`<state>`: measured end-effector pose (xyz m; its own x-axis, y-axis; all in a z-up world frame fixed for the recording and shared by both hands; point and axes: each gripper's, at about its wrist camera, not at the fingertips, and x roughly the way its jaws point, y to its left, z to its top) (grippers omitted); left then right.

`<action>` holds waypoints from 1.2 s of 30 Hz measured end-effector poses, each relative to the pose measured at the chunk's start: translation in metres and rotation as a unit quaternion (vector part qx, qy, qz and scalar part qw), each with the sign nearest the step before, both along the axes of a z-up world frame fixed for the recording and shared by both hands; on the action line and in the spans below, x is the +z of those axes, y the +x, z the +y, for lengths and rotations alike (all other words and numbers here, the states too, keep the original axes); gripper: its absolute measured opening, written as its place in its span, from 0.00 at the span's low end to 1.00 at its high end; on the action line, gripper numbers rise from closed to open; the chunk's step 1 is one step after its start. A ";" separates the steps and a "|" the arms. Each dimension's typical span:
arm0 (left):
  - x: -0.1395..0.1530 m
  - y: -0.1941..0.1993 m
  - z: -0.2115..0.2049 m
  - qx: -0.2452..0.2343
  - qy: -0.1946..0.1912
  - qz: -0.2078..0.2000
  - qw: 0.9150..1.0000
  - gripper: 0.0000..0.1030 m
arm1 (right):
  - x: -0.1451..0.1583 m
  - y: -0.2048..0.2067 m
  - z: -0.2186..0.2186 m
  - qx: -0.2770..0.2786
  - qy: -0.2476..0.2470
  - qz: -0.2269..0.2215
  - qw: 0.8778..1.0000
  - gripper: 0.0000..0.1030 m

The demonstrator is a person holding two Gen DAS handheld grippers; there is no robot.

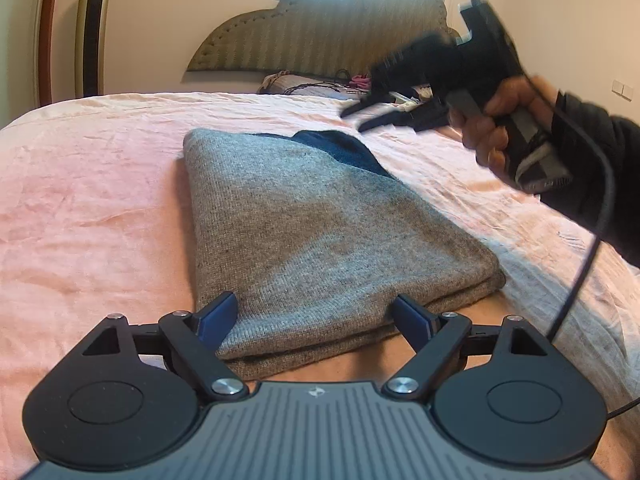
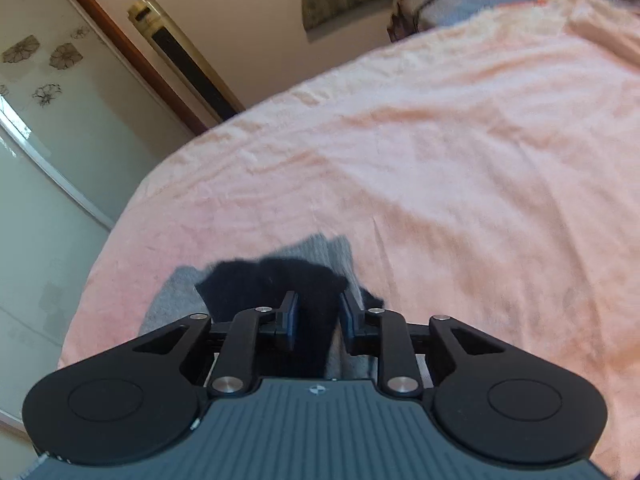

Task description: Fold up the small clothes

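Left wrist view: the left gripper [image 1: 316,316] stands wide, its blue pads straddling the near edge of a folded grey knit garment [image 1: 320,224] lying on the pink bedsheet [image 1: 92,200], likely to steady it. Farther off, the right gripper [image 1: 360,118] hovers narrow over the far end, apparently empty. Beyond stands the headboard [image 1: 320,28].

Both wrist views low, headboard-ward – bed [image 1: 100,184] shared, seemingly.

Pink-sheeted bed [image 1: 100,200], folded grey garment [image 1: 320,232] on it (dark collar showing)
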<state>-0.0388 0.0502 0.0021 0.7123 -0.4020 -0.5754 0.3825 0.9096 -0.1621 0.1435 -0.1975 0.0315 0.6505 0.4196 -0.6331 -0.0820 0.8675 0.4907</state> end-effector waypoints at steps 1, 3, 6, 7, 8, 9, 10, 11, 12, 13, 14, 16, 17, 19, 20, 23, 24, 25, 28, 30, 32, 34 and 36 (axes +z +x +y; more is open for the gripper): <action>0.000 0.000 -0.001 0.000 0.000 0.000 1.000 0.84 | 0.010 -0.003 0.010 0.016 0.000 -0.016 1.000 0.34; 0.000 0.000 -0.002 -0.002 0.002 0.000 1.000 0.84 | 0.029 -0.004 0.045 0.084 0.001 -0.030 0.996 0.44; 0.000 -0.001 -0.002 -0.002 0.005 0.000 1.000 0.85 | 0.038 -0.004 0.112 0.210 0.005 -0.023 0.978 0.47; 0.000 -0.001 -0.002 -0.002 0.005 0.000 1.000 0.85 | 0.037 -0.002 0.132 0.238 0.005 -0.013 0.971 0.47; 0.000 -0.001 -0.002 -0.001 0.006 0.000 1.000 0.85 | 0.030 0.003 0.154 0.260 -0.006 0.006 0.966 0.46; 0.000 -0.001 -0.003 0.000 0.006 0.000 1.000 0.85 | 0.019 0.009 0.170 0.270 -0.026 0.026 0.962 0.45; 0.000 -0.001 -0.003 0.000 0.007 0.000 1.000 0.85 | 0.003 0.017 0.183 0.274 -0.055 0.047 0.959 0.38; 0.000 -0.001 -0.003 0.000 0.007 0.000 1.000 0.85 | -0.016 0.024 0.186 0.274 -0.069 0.054 0.958 0.18; 0.000 -0.002 -0.002 0.001 0.005 0.000 1.000 0.85 | -0.030 0.032 0.180 0.260 -0.048 0.063 0.962 0.00; 0.000 -0.002 -0.002 0.001 0.003 0.000 1.000 0.85 | -0.041 0.041 0.170 0.239 0.009 0.092 0.967 0.00; 0.000 -0.003 -0.001 0.001 0.001 0.000 1.000 0.85 | -0.043 0.043 0.165 0.231 0.028 0.101 0.967 0.00; 0.000 -0.002 0.001 0.002 -0.009 0.001 1.000 0.85 | -0.036 0.037 0.168 0.244 0.006 0.085 0.966 0.00; 0.001 -0.003 0.003 0.006 -0.013 0.000 1.000 0.85 | -0.030 0.034 0.167 0.240 0.002 0.081 0.967 0.00; 0.005 -0.005 0.010 0.015 -0.025 0.000 1.000 0.85 | -0.014 0.031 0.154 0.219 0.024 0.066 0.973 0.10; 0.008 -0.004 0.015 0.020 -0.037 0.004 0.999 0.85 | -0.007 0.028 0.144 0.205 0.038 0.052 0.977 0.18; 0.021 0.013 0.033 0.040 -0.077 0.014 0.996 0.85 | -0.017 0.030 0.121 0.165 -0.024 0.046 0.985 0.34; 0.025 0.020 0.039 0.048 -0.085 0.016 0.995 0.85 | -0.019 0.030 0.111 0.167 -0.011 0.039 0.985 0.26; 0.030 0.029 0.047 0.060 -0.095 0.015 0.994 0.85 | -0.019 0.033 0.100 0.156 0.014 0.054 0.986 0.24; 0.038 0.066 0.069 0.087 -0.120 0.026 0.989 0.85 | 0.000 0.026 0.062 0.112 0.057 0.041 0.991 0.54; 0.034 0.099 0.077 0.104 -0.130 0.053 0.985 0.85 | 0.011 0.020 0.030 0.057 0.048 0.013 0.997 0.71; 0.024 0.137 0.080 0.119 -0.149 0.100 0.977 0.85 | 0.008 0.024 0.002 0.021 0.036 0.027 0.999 0.66; 0.014 0.172 0.075 0.121 -0.163 0.149 0.968 0.85 | -0.002 0.028 -0.008 0.018 0.026 0.046 0.998 0.58; 0.004 0.200 0.069 0.110 -0.182 0.183 0.960 0.85 | -0.015 0.034 -0.004 0.030 0.013 0.064 0.997 0.58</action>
<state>0.1612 0.1188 0.0064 0.5799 -0.4868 -0.6533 0.0442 0.8194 -0.5715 0.1780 -0.2020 0.0170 0.5372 0.4730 -0.6983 -0.0689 0.8498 0.5226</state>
